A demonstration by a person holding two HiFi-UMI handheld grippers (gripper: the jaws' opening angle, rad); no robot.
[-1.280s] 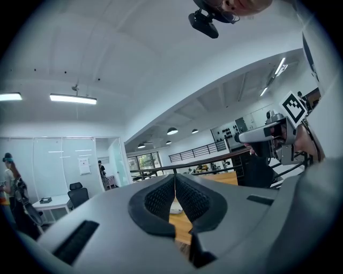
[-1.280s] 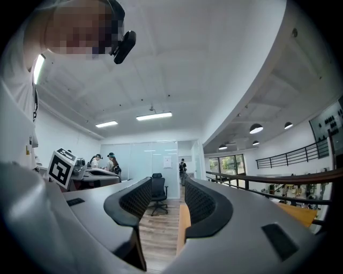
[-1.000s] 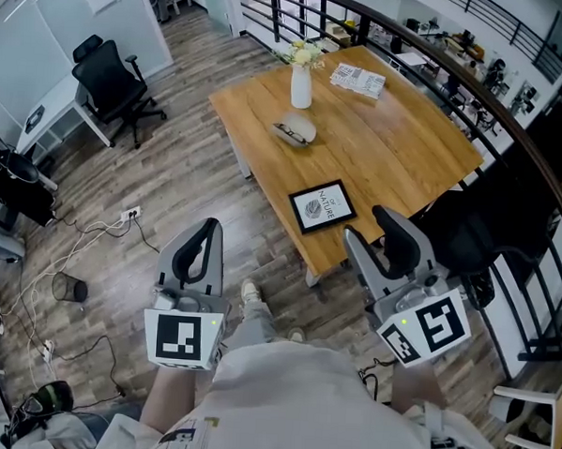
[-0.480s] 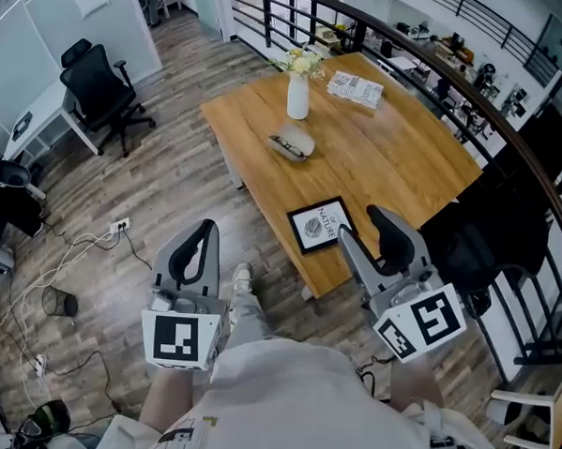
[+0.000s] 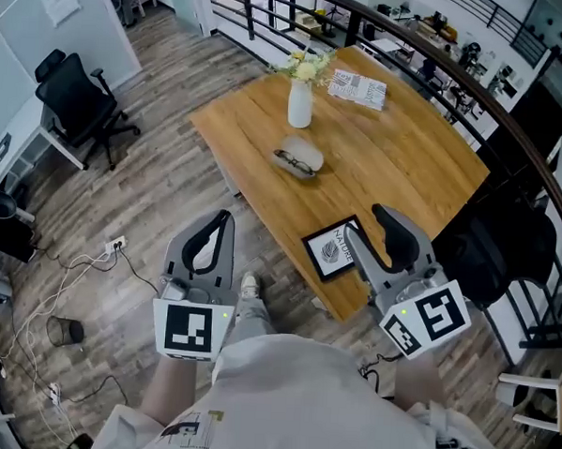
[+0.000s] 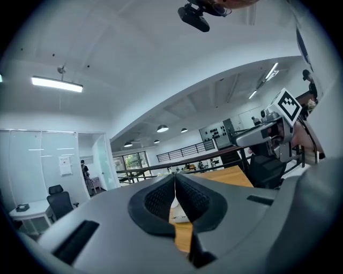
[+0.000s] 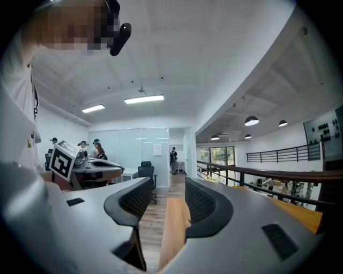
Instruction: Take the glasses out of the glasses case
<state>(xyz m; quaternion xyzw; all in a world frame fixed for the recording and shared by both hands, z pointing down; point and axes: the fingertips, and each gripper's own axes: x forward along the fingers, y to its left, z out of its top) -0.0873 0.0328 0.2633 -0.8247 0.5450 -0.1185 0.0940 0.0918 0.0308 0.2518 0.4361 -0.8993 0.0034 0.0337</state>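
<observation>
A grey oval glasses case [image 5: 303, 152] lies mid-table on the wooden table [image 5: 406, 169], with dark-rimmed glasses [image 5: 292, 162] along its near-left side. Whether the case is open I cannot tell at this distance. Both grippers are well short of it. My left gripper [image 5: 223, 218] hovers over the floor off the table's near corner, and its pads [image 6: 161, 199] meet with nothing between them. My right gripper [image 5: 366, 222] hangs over the table's near edge beside a picture frame, jaws apart and empty. In the right gripper view the gap of that gripper [image 7: 167, 193] shows only floor and table edge.
A white vase with flowers [image 5: 301, 100] and a magazine [image 5: 358, 88] stand beyond the case. A black-framed picture [image 5: 334, 250] lies at the near edge. A black chair [image 5: 491, 249] is at the table's right, a railing [image 5: 440, 63] behind, and cables [image 5: 91, 265] run over the floor.
The view and both grippers have moved closer to the table. The right gripper now reaches over the near edge by the picture frame. Neither gripper's jaws have changed.
</observation>
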